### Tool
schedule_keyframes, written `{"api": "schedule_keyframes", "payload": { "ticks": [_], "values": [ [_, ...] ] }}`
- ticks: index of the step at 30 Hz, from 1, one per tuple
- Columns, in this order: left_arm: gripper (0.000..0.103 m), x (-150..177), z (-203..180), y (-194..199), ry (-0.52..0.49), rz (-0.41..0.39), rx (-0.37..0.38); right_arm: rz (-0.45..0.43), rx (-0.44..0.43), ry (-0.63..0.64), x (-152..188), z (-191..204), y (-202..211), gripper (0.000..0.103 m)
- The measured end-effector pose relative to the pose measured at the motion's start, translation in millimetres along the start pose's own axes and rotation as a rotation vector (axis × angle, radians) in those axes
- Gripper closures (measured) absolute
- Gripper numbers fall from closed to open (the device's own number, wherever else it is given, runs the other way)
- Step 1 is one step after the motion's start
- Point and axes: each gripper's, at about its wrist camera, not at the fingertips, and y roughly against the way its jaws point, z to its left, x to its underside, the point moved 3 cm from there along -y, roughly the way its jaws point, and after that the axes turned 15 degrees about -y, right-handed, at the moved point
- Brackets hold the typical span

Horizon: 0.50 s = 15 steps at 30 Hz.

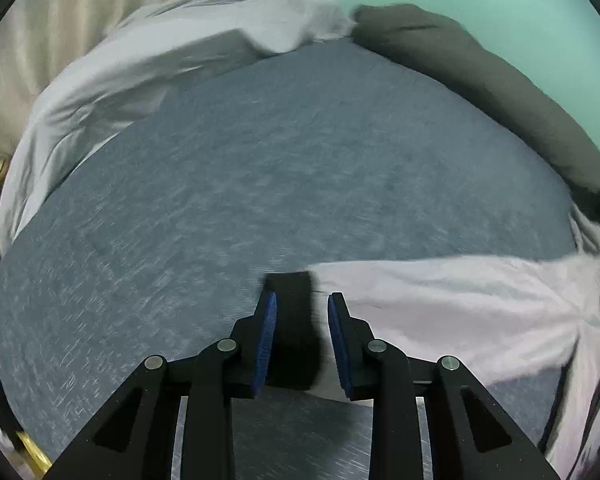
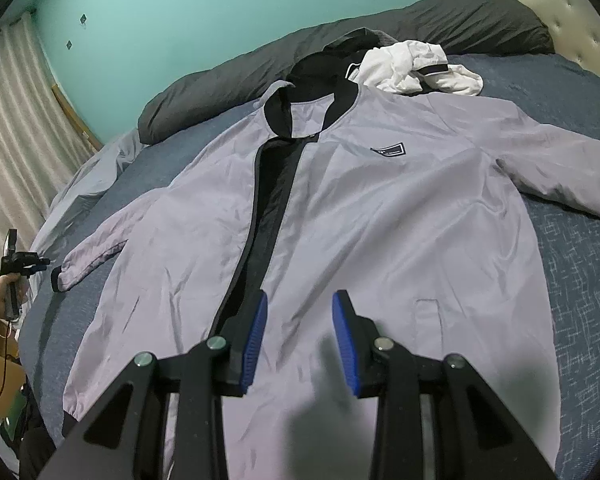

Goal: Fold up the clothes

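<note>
A lilac zip jacket [image 2: 380, 220] with black collar and lining lies spread face up on the blue bedspread [image 2: 580, 280]. In the left wrist view its sleeve [image 1: 460, 300] runs in from the right and ends in a black cuff [image 1: 294, 340]. That cuff lies between the blue pads of my left gripper [image 1: 302, 298]; a gap shows on the cuff's right side, so the jaws stand open around it. From the right wrist view the left gripper [image 2: 36, 266] appears at the far left, by the cuff [image 2: 56, 280]. My right gripper [image 2: 300, 298] hangs open over the jacket's lower front, holding nothing.
A dark grey duvet [image 2: 340, 40] lies along the far side of the bed, with a crumpled white garment [image 2: 412, 64] beside the jacket's collar. A pale grey sheet [image 1: 140, 72] bunches at the bed's left edge, below striped curtains [image 2: 12, 120]. A padded headboard [image 2: 572, 20] stands at right.
</note>
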Motion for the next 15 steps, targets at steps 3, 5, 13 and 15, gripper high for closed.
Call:
{"api": "schedule_keyframes", "payload": {
  "ticks": [3, 5, 13, 15],
  "values": [
    [0.074, -9, -40, -9, -0.083, 0.013, 0.063, 0.004, -0.002, 0.001, 2, 1, -1, 0.069],
    [0.074, -17, -75, -20, -0.143, 0.023, 0.103, 0.005, -0.001, 0.007, 2, 2, -1, 0.069],
    [0.074, -37, -201, -76, -0.319, 0.070, 0.183, 0.000, 0.001, 0.000, -3, -3, -1, 0.069],
    [0.074, -34, -207, -93, -0.309, 0.107, 0.169, 0.006, -0.002, 0.000, -3, -5, -2, 0.069]
  ]
}}
